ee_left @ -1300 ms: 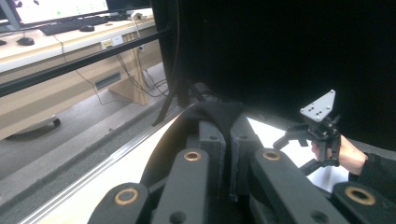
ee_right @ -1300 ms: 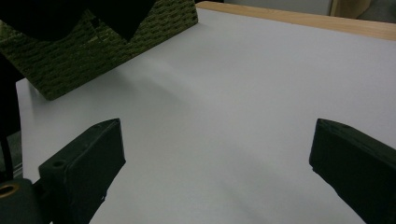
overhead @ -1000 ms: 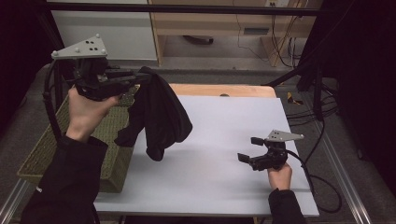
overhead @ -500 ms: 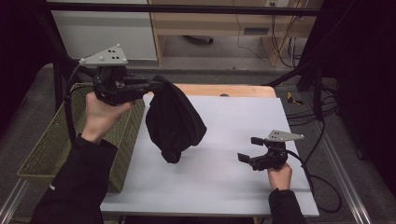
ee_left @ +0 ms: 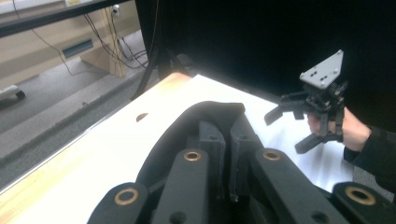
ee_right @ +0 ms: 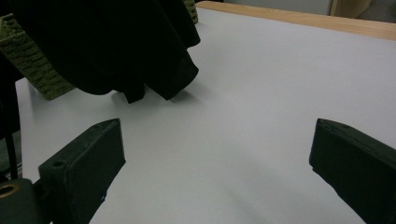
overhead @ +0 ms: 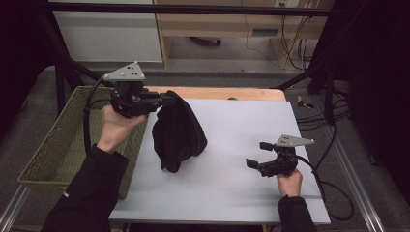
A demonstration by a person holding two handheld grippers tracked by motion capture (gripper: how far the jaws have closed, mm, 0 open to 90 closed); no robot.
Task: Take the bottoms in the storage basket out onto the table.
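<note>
On the white tabletop (overhead: pixel 232 145), fronted by a wooden strip at the far edge, the work in hand looks like moving a black garment (overhead: pixel 178 135) from the woven green basket (overhead: pixel 53 145) at the table's left onto the surface. Garment hangs bunched from the left gripper (overhead: pixel 167 99), its lower folds touching or just above the table near the basket's right wall; contact is hard to judge from the high view. Left gripper's jaws are pinched tight on a fold of the cloth. Likely step: lowering the garment to lay it down. Next move probably calls for easing it onto the bare white area and freeing the fold, or for the right gripper (overhead: pixel 256 154) to take a hanging edge so the cloth can be spread. Right gripper rests low near the table's right front, jaws spread wide, nothing between them, well apart from the garment. Left gripper view shows the cloth clamped between the jaws up close. Right gripper view shows the garment's hem (ee_right: pixel 159 84) low over the table and a corner of the basket behind.
</note>
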